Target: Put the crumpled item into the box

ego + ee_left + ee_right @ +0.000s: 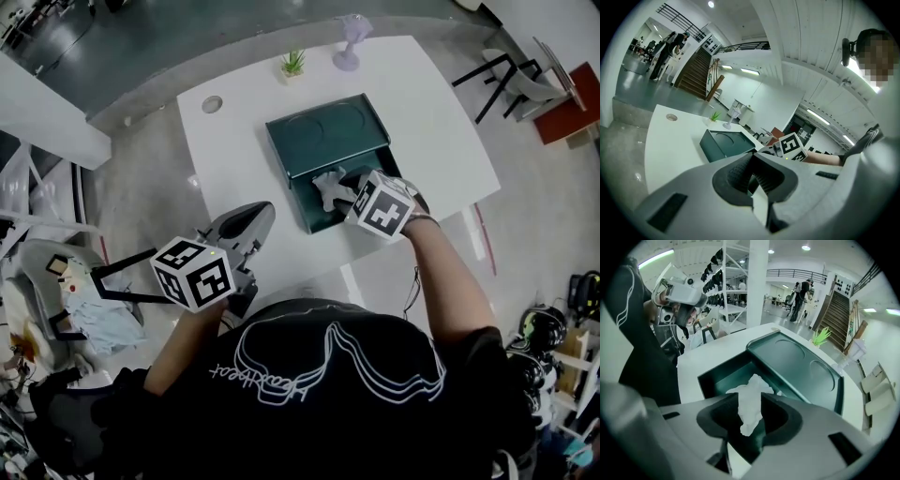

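A dark green box (283, 141) lies open on the white table (234, 159), its lid folded back flat. The crumpled white paper (328, 188) is over the box's open compartment. It hangs loosely in the wide gap of my right gripper (343, 193), which stands open, and the pads do not press on it. The right gripper view shows the paper (750, 404) dangling over the box's (797, 359) inside. My left gripper (246, 225) hovers off the table's near left edge, shut and empty; from it I see the box (723, 143) ahead.
A small potted plant (293, 64) and a lilac desk fan (348, 42) stand at the table's far edge. A round cable hole (212, 104) is at the far left corner. Chairs (520, 80) stand to the right, and another chair (56, 272) to the left.
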The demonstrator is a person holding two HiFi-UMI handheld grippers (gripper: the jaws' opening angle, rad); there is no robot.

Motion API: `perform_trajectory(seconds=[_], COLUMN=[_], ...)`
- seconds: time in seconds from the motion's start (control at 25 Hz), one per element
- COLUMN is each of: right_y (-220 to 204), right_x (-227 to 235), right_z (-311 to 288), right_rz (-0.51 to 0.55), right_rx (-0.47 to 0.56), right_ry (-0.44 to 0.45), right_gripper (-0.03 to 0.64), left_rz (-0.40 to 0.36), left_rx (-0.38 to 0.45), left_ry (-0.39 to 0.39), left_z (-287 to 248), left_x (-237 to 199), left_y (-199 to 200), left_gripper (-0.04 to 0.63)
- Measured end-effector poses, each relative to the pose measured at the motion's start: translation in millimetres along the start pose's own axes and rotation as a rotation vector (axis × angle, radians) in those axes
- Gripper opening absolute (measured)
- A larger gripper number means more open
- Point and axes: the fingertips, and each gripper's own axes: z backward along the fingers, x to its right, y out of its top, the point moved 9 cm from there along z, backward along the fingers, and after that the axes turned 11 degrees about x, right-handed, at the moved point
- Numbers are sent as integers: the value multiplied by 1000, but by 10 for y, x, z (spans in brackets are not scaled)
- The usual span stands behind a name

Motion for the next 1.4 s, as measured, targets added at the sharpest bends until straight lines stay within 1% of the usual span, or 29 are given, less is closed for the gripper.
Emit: perform_trajectory(seconds=[0.08,0.16,0.24,0.32,0.4,0.48,0.6,0.68,0.88,0.96,1.16,1.4], right_y=[-12,-29,-39,-46,-47,-17,90,161,247,252,303,294], right_x=[-15,-92,-186,-274,-363,-455,-641,-737,-850,-907,-1011,-1081], right_z=[106,244,408,570,725,891,1132,1260,1518,1580,1673,1713], right_rz=[-26,-58,-113,-202,-294,-355,-415,-447,-545,-560,-536,-514], right_rx=[56,136,238,361,482,608,798,876,989,1012,1022,985], right_ry=[-36,-85,-137,-167,-180,-199,-196,-186,-176,-182,-181,-180], right_gripper=[156,153,132,105,64,10,5,3,3,3,3,3], left_rz=[-5,-11,-17,-23,-30,-41,-56,-60,-73,-74,-81,-85], left_rx=[-3,-8,-13,-15,-17,-17,-3,14,40,49,75,87], left_ry=[-9,-25,-42,-55,-69,-85,-110,-133,-188,-199,-241,-263], left_z=[-26,-39,-44,-40,-36,-39,-16,16,98,127,168,148], left_x=[49,111,178,240,298,356,465,557,761,820,940,1024], left_y=[-6,-17,-27,-34,-24,11,77,119,187,202,233,237], left_gripper=[5,5,5,5,5,5,5,5,5,5,5,5])
